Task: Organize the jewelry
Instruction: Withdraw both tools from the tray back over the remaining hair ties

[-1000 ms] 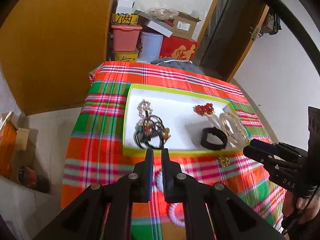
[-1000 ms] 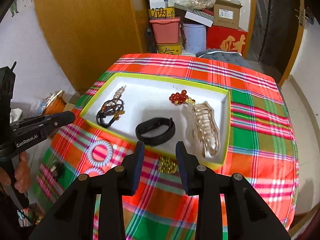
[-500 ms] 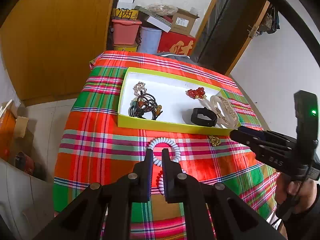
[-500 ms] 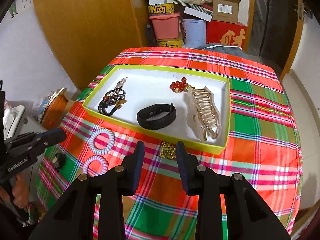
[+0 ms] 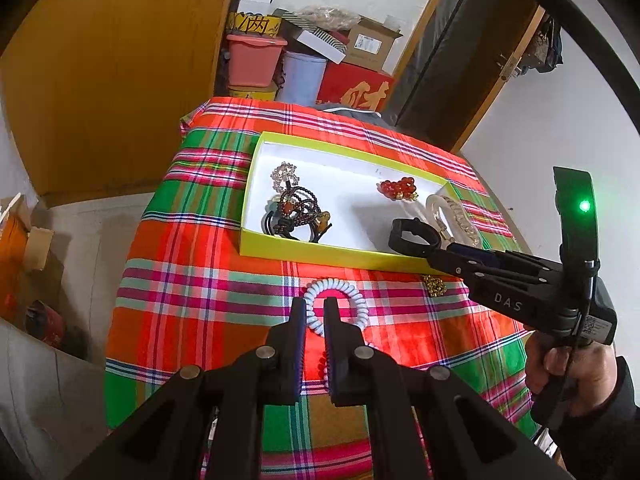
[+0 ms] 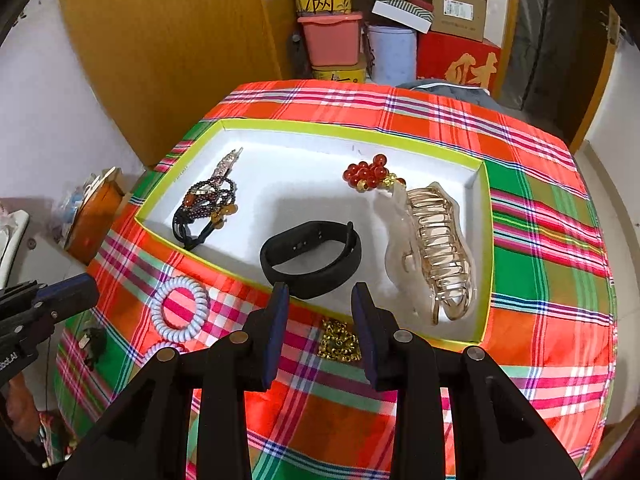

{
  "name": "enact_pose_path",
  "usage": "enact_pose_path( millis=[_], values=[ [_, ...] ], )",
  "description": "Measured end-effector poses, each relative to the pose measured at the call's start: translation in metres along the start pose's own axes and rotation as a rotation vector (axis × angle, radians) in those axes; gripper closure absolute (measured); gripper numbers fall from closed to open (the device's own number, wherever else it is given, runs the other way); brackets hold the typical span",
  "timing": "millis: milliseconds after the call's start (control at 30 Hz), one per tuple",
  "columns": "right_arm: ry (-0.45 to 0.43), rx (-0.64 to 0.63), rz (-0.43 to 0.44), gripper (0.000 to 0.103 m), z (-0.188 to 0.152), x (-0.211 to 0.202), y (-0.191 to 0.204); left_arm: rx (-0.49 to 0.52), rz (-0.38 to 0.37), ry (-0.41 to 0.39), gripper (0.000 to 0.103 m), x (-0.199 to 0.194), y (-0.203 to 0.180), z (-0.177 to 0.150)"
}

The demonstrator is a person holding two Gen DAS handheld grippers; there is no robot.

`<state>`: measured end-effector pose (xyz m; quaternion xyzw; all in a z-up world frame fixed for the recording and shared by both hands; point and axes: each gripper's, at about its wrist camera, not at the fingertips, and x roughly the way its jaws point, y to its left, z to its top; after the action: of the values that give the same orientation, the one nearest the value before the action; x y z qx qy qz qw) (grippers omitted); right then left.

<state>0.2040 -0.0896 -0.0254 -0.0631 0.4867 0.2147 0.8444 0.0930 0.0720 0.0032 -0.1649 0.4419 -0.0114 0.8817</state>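
White coil hair tie (image 5: 335, 305) just in front of tray (image 5: 304, 249), L gripper (image 5: 315, 312) jaws nrly together above it; R gripper (image 6: 320, 300) jaws apart over gold chain (image 6: 339, 340).

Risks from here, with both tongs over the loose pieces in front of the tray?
1. The left tongs are nearly closed over the white coil tie; a thin, springy ring could slip out.
2. The gold chain lies against the tray wall, between the open right tongs; a finger may hit the tray.
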Motion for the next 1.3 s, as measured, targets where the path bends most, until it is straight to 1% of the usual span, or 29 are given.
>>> enact_pose_path(
  millis=[233, 433, 667, 900, 933, 967, 1000, 1033, 1067, 1300],
  values=[
    [0.002, 0.000, -0.012, 0.070, 0.004, 0.001, 0.001, -0.003, -0.008, 0.004, 0.095, 0.001, -0.002, 0.000],
    [-0.002, 0.002, -0.006, 0.070, 0.001, -0.004, 0.001, 0.001, -0.006, -0.003, 0.095, -0.002, -0.002, -0.001],
    [-0.023, 0.002, 0.004, 0.070, -0.008, -0.024, 0.005, 0.001, 0.005, -0.014, 0.095, -0.009, -0.003, -0.006],
    [-0.042, -0.008, 0.018, 0.070, -0.023, -0.046, 0.009, -0.002, 0.037, -0.027, 0.095, -0.021, -0.002, -0.015],
    [-0.044, -0.010, 0.021, 0.070, -0.025, -0.049, 0.010, -0.005, 0.042, -0.028, 0.093, -0.023, -0.001, -0.017],
    [-0.045, -0.012, 0.024, 0.070, -0.027, -0.051, 0.011, -0.008, 0.044, -0.029, 0.084, -0.024, 0.000, -0.018],
    [-0.046, -0.014, 0.025, 0.070, -0.029, -0.053, 0.012, -0.014, 0.046, -0.035, 0.079, -0.027, 0.002, -0.021],
    [-0.047, -0.015, 0.028, 0.070, -0.031, -0.055, 0.013, -0.018, 0.046, -0.039, 0.070, -0.028, 0.003, -0.023],
    [-0.049, -0.015, 0.032, 0.070, -0.033, -0.057, 0.013, -0.022, 0.046, -0.043, 0.066, -0.031, 0.005, -0.025],
    [-0.055, -0.025, 0.057, 0.070, -0.045, -0.065, 0.020, -0.033, 0.103, -0.049, 0.065, -0.040, 0.016, -0.040]
  ],
)
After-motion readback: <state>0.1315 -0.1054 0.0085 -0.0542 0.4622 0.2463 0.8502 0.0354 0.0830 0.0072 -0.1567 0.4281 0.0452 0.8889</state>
